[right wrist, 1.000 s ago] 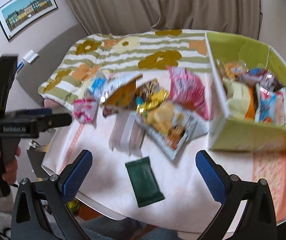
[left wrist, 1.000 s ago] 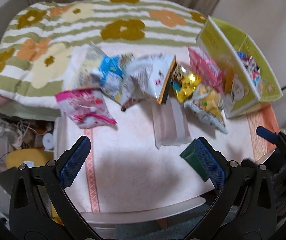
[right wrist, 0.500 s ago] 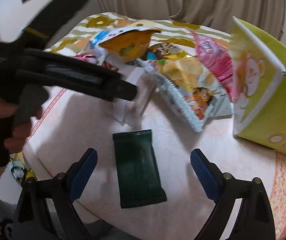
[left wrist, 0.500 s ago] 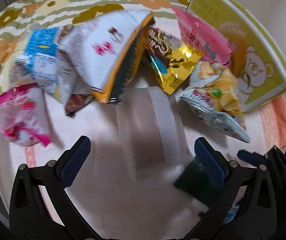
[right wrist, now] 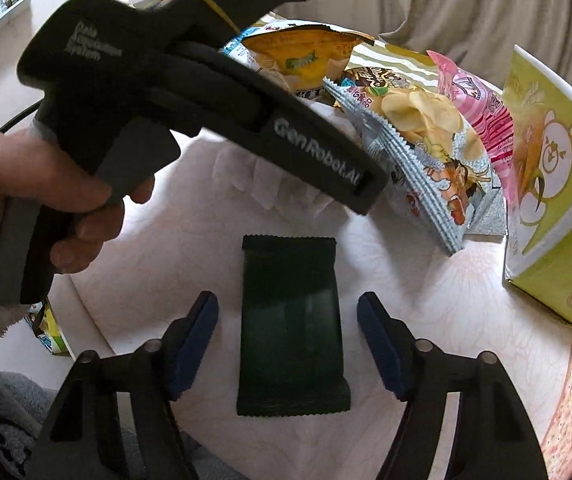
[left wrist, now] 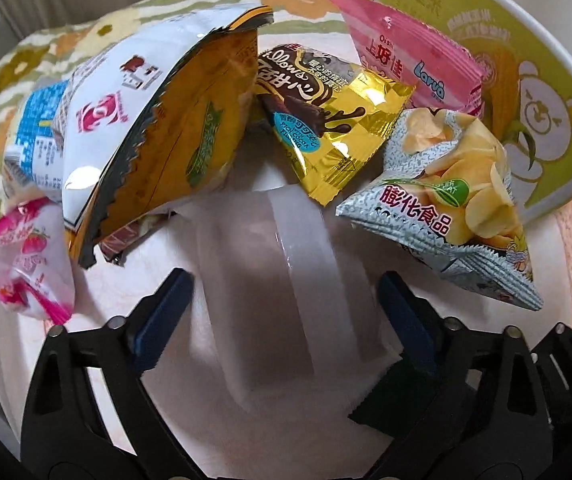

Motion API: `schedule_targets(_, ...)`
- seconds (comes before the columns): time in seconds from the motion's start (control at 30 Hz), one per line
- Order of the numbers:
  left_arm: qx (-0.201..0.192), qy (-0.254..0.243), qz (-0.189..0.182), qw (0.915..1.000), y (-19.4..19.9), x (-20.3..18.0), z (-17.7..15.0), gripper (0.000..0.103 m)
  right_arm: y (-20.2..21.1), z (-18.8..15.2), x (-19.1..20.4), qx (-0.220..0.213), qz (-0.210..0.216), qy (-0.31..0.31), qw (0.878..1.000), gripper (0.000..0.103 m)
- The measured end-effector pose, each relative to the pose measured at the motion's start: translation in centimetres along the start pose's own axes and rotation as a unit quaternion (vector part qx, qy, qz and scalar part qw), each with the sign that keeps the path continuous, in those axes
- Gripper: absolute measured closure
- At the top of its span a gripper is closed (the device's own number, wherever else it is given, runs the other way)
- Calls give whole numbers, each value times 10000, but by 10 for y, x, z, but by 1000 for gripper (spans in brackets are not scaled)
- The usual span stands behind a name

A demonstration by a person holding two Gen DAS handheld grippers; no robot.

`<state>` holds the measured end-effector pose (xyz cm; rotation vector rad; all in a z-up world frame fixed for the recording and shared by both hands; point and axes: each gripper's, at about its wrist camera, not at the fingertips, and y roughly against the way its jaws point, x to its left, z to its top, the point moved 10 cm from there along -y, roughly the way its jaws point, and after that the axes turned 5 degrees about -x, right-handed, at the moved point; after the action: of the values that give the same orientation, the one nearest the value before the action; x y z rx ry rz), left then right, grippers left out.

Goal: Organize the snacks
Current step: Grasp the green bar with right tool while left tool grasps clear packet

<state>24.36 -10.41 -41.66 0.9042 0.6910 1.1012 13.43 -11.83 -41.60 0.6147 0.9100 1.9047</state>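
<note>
Right gripper [right wrist: 288, 344] straddles the dark green packet [right wrist: 292, 332], jaws wide, untouched; it looks light, thin and slippery, so pinching its long edges seems best

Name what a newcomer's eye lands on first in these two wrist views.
Right wrist view: the dark green packet lying flat on the pale tablecloth, framed between the open right gripper, with the black left gripper body held in a hand crossing the upper left. Left wrist view: a heap of bright snack bags, the gold chocolate bag in the middle and the chip bag to its right, beside the lime-green bear box, beyond the open left gripper.
</note>
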Motion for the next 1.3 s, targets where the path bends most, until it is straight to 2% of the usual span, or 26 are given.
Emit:
schedule_targets(0.13, -21, -160, 31, 9999, 2, -5, 1, 27, 3, -1, -4, -29, 6, 10, 10000, 40)
schedule_targets(0.17, -36, -204, 25, 9998, 4, -7, 1, 33, 3, -1, -4, -32, 8, 1, 10000, 40)
schedule_targets(0.3, -14, -237, -3, 9997, 9, -8, -3, 37, 6, -3, 0, -44, -29, 74, 10000, 42)
schedule_targets(0.57, 117, -118, -13, 9999, 19, 12, -21, 38, 7, -11, -2, -56, -95, 333, 9994, 50)
schedule_targets(0.73, 179, -28, -16, 9998, 28, 20, -36, 38, 7, -11, 7, -68, -81, 478, 9988, 62)
schedule_targets(1.07, 167, 197, -25, 9997, 49, 43, -45, 39, 11, 6, 9, -159, -107, 325, 9993, 63)
schedule_targets(1.3, -38, 260, -70, 9996, 92, 52, -35, 39, 32, 29, 10, -279, -135, 241, 9992, 63)
